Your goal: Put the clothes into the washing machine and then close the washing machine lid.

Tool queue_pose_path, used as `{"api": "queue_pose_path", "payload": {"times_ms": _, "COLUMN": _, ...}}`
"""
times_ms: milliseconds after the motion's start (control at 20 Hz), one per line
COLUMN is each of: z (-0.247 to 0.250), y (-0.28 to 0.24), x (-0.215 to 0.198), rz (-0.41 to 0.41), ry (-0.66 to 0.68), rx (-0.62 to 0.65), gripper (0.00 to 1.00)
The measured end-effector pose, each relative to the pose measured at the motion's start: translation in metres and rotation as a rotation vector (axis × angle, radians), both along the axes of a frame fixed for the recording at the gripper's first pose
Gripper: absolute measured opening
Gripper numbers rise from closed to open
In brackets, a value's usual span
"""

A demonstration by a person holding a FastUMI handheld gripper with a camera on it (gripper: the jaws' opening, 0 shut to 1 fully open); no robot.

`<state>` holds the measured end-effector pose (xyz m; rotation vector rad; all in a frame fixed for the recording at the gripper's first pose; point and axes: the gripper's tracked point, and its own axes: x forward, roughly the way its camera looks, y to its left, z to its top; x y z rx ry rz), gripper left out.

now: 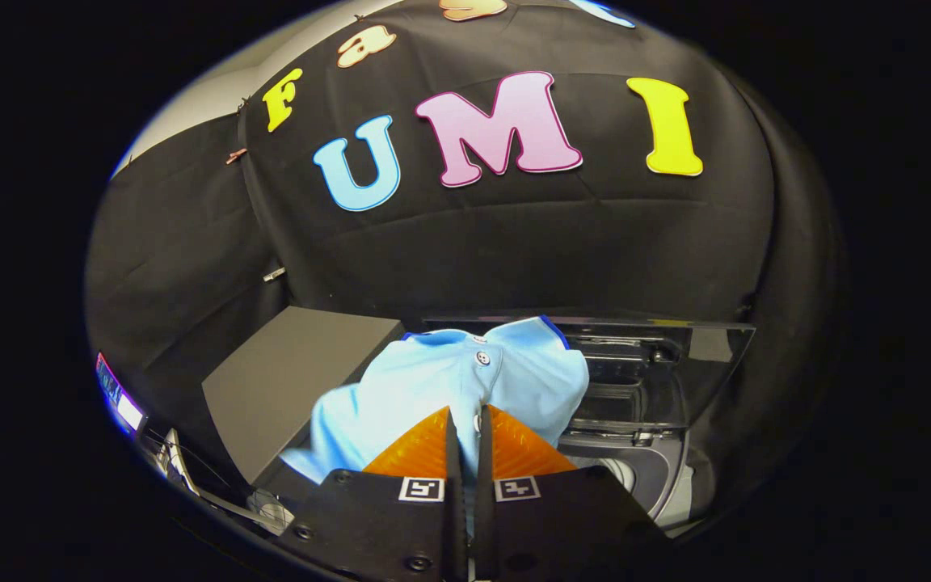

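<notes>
A light blue shirt (pixel 441 380) with a buttoned placket and a dark blue collar edge hangs bunched in front of me, pinched between the fingers of my gripper (pixel 465 420), which is shut on its cloth. Behind and to the right of the shirt stands the washing machine (pixel 659 477), its glossy dark lid (pixel 676 364) raised upright. A curved part of the machine's opening shows just right of the fingers. The shirt hides most of the drum's mouth.
A dark grey flat block or box (pixel 288 380) sits left of the shirt, beside the machine. Further left, low down, lie a small lit device (pixel 120 400) and some wires. Black cloth forms the booth wall behind everything.
</notes>
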<state>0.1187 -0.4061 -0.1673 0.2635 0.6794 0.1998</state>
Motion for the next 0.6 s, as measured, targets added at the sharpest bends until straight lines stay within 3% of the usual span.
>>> {"api": "queue_pose_path", "payload": {"times_ms": 600, "z": -0.105, "y": -0.039, "x": -0.004, "rz": -0.029, "ry": 0.139, "rx": -0.091, "gripper": 0.08}}
